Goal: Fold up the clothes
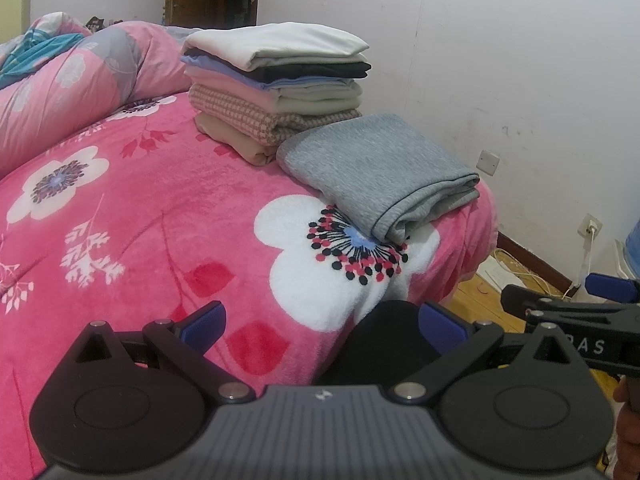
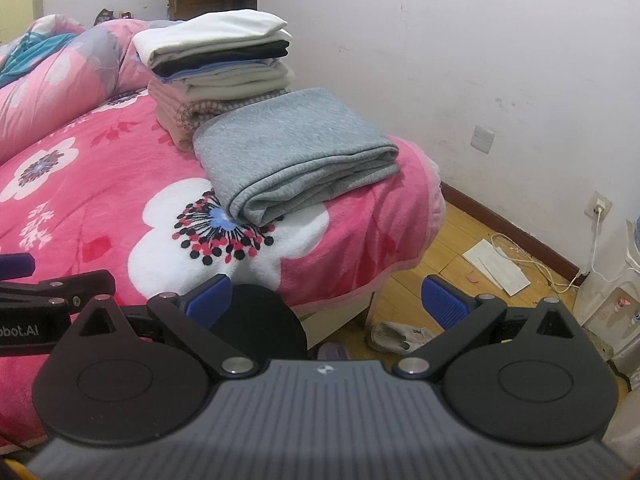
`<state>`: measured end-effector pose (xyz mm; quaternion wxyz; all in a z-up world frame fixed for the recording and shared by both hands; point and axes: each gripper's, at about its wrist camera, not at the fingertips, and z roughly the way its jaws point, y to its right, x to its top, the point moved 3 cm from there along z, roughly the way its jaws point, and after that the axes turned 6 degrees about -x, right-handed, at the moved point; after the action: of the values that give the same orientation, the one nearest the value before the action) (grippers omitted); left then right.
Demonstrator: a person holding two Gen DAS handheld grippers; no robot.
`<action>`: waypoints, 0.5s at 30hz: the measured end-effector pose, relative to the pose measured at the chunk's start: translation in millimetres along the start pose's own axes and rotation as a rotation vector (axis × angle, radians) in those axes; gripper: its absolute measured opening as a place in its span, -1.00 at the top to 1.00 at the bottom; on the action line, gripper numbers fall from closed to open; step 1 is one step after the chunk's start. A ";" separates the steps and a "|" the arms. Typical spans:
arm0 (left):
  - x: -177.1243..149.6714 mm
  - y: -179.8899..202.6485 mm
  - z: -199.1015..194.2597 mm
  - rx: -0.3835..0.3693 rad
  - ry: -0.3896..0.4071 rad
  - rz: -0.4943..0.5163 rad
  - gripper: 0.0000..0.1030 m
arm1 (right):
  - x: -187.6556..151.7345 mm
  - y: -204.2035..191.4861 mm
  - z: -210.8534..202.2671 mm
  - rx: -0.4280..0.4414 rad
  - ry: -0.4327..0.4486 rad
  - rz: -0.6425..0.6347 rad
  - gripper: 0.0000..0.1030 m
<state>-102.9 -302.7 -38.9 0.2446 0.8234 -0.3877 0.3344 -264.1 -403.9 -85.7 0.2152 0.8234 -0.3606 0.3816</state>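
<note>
Both claws, left claw [image 1: 322,326] and right claw [image 2: 326,300], spread empty; 1 folded grey garment [image 1: 376,170] beside 1 stack [image 1: 276,80].

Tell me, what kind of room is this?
Most likely a bedroom in a home. There is a bed with a pink flowery blanket, a puffy quilt bunched at the far end, and a stack of folded clothes beside a folded grey garment.
</note>
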 end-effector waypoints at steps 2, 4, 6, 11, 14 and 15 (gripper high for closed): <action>0.3 -0.1 0.5 0.001 -0.001 -0.001 -0.99 | -0.1 -0.3 0.3 0.000 0.000 0.000 -0.97; 0.2 -0.2 0.3 0.002 -0.001 -0.002 -0.99 | -0.6 -0.6 0.5 -0.001 0.001 0.000 -0.97; 0.1 -0.4 0.2 0.002 -0.001 -0.004 -1.00 | -0.6 -0.8 0.7 -0.005 0.001 -0.002 -0.97; -0.1 -1.1 0.2 0.000 -0.001 -0.007 -1.00 | 0.1 -0.8 0.1 -0.016 0.006 -0.003 -0.97; -0.6 -1.0 0.1 -0.002 -0.002 -0.006 -1.00 | -0.4 -0.5 -0.4 -0.017 0.005 -0.004 -0.97; -0.8 -1.0 0.1 -0.002 -0.003 -0.006 -0.99 | -0.5 -0.2 -0.3 -0.017 0.004 -0.004 -0.97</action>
<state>-102.4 -301.9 -39.7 0.2458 0.8249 -0.3858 0.3322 -264.3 -403.4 -86.0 0.2239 0.8213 -0.3620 0.3798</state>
